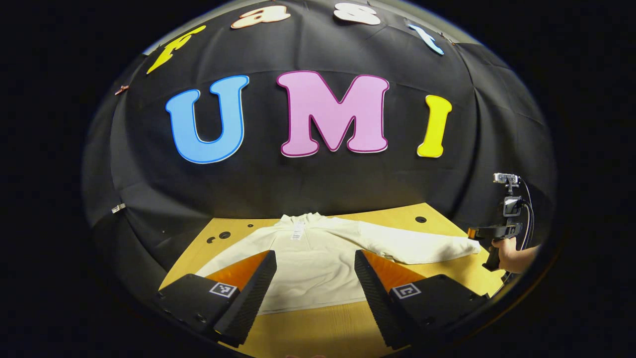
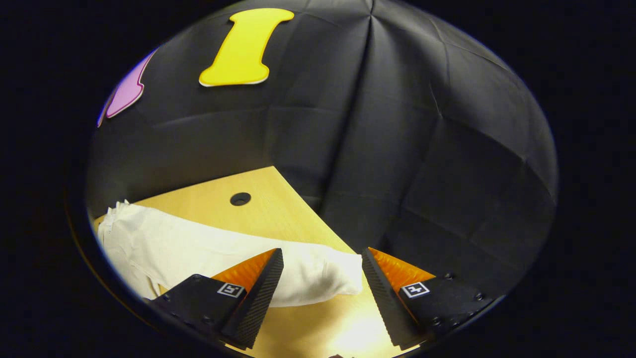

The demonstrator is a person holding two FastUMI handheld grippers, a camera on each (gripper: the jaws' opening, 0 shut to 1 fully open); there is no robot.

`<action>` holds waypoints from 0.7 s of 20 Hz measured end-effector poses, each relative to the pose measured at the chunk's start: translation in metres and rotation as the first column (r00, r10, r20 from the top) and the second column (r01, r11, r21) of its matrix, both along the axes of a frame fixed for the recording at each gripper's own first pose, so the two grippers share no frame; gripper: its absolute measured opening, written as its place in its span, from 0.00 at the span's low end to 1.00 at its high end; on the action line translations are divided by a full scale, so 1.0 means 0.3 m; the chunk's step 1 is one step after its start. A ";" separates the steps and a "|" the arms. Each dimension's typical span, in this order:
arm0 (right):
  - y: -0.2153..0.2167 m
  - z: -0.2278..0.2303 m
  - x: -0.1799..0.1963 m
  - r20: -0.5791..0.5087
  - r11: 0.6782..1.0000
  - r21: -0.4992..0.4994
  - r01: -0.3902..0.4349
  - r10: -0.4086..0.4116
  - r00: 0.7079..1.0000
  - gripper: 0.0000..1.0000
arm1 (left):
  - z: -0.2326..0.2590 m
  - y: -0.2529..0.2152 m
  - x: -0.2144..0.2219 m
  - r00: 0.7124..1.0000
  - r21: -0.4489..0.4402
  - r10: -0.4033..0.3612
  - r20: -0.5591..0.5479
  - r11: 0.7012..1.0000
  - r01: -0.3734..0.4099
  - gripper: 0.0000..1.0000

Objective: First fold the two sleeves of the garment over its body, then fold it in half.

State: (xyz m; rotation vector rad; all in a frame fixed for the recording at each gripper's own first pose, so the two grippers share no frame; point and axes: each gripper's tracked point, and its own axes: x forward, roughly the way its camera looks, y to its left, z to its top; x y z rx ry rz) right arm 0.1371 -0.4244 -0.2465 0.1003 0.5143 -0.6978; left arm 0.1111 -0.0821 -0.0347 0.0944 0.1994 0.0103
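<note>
Garment (image 1: 318,258): I see it flat on the table (image 1: 318,328), sleeves spread.
Left tongs (image 1: 315,278): wide open, empty, above its hem.
Right tongs (image 2: 323,288): wide open, empty, at its sleeve cuff (image 2: 343,273).

A wooden table (image 1: 348,323) with a pale yellow top stands in the booth, with several small round dark holes (image 2: 240,199) set in its surface. Black creased cloth (image 2: 422,149) hangs as the wall behind it and beside it.
</note>
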 end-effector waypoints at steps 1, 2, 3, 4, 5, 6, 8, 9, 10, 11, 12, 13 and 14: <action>-0.011 -0.043 0.004 -0.019 1.000 0.023 0.008 -0.007 1.000 0.98 | -0.009 0.007 0.009 1.000 0.003 0.006 -0.011 1.000 -0.006 0.97; -0.013 -0.077 0.002 -0.036 0.999 0.053 0.015 -0.013 0.999 0.98 | -0.011 0.012 0.019 1.000 0.004 0.014 -0.019 1.000 -0.014 0.97; -0.023 -0.110 -0.002 -0.058 0.996 0.083 0.026 -0.021 0.998 0.98 | -0.015 0.015 0.025 1.000 0.002 0.017 -0.024 1.000 -0.017 0.97; -0.043 -0.145 -0.007 -0.081 0.994 0.103 0.043 -0.035 0.996 0.98 | -0.020 0.009 0.036 0.999 -0.001 0.016 -0.030 1.000 -0.016 0.98; -0.050 -0.172 -0.011 -0.092 0.991 0.119 0.055 -0.044 0.995 0.98 | -0.031 0.001 0.044 0.999 -0.001 0.016 -0.035 1.000 -0.016 0.97; -0.047 -0.200 -0.010 -0.094 0.989 0.137 0.058 -0.046 0.994 0.98 | -0.037 -0.005 0.051 0.999 0.002 0.019 -0.040 1.000 -0.019 0.97; -0.050 -0.243 -0.021 -0.120 0.982 0.177 0.072 -0.051 0.991 0.98 | -0.047 -0.019 0.064 0.999 0.009 0.019 -0.051 1.000 -0.019 0.97; -0.048 -0.262 -0.025 -0.124 0.976 0.203 0.076 -0.051 0.991 0.98 | -0.048 -0.020 0.061 0.999 0.009 0.016 -0.052 1.000 -0.015 0.97; -0.057 -0.264 -0.013 -0.094 0.975 0.208 0.083 -0.064 0.994 0.99 | -0.044 -0.027 0.060 0.999 0.008 0.011 -0.052 1.000 -0.011 0.97; -0.056 -0.282 -0.009 -0.086 0.971 0.221 0.086 -0.068 0.994 0.99 | -0.045 -0.038 0.063 0.999 0.007 0.007 -0.051 1.000 -0.006 0.97; -0.047 -0.278 -0.014 -0.074 0.969 0.232 0.085 -0.069 0.995 0.98 | -0.045 -0.052 0.067 0.999 0.004 0.002 -0.050 1.000 -0.002 0.97; -0.047 -0.265 -0.008 -0.066 0.973 0.218 0.077 -0.064 0.996 0.99 | -0.051 -0.059 0.069 0.999 0.002 0.000 -0.051 1.000 0.000 0.97; -0.043 -0.263 -0.013 -0.069 0.976 0.209 0.060 -0.046 0.997 0.99 | -0.049 -0.062 0.065 0.999 -0.002 -0.001 -0.052 1.000 0.001 0.97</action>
